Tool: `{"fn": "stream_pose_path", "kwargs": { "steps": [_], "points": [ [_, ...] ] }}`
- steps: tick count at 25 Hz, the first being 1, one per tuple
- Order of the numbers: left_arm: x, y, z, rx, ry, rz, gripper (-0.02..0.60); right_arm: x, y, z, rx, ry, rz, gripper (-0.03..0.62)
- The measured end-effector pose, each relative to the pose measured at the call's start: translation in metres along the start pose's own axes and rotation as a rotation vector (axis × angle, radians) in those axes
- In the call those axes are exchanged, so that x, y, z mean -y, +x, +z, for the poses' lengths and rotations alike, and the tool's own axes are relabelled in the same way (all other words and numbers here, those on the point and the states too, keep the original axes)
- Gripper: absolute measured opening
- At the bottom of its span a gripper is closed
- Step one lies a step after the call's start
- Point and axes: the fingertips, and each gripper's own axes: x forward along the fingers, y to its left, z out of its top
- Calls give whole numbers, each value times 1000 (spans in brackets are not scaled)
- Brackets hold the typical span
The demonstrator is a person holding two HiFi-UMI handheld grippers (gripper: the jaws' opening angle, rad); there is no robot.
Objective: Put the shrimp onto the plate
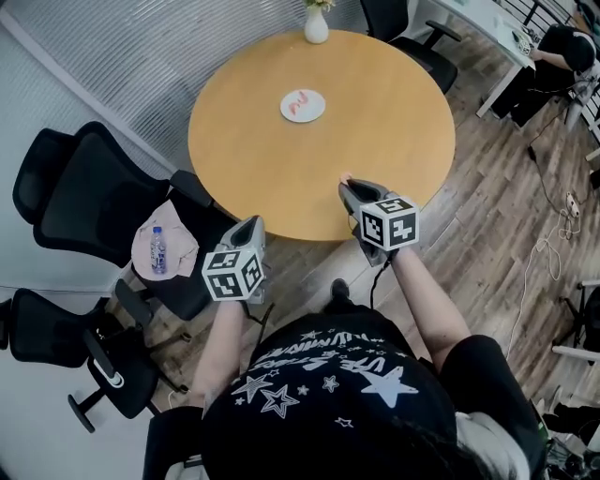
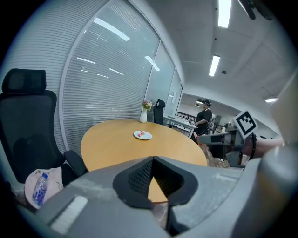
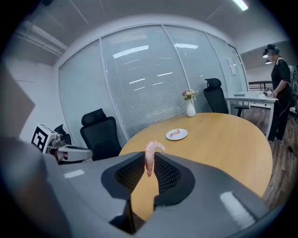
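A round wooden table [image 1: 375, 131] fills the upper centre of the head view. It is bare except for a white vase [image 1: 316, 25] at its far edge and a small white plate [image 1: 317, 110] in its upper middle, which carries some pink pieces [image 1: 298, 103]. Black office chairs [image 1: 84, 197] crowd the left, and open wood floor [image 1: 506, 216] lies to the right.

The right gripper [image 1: 349, 185] is at the table's near edge, with its jaws clamped on a curled pink shrimp [image 3: 150, 158], probably held up for carrying. The left gripper [image 1: 251, 225] hangs off the table at lower left, its jaw tips together and nothing between them. The tabletop between the shrimp and the plate looks unobstructed.
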Motion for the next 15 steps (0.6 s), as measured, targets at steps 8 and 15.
{"fn": "stream_pose_path", "kwargs": {
  "steps": [8,15],
  "points": [
    [6,54,29,15,-4,60,2,59,27,31,-11,-12,54,66],
    [3,74,41,4,3,96,2,75,51,25,-45,10,85,66]
  ]
}}
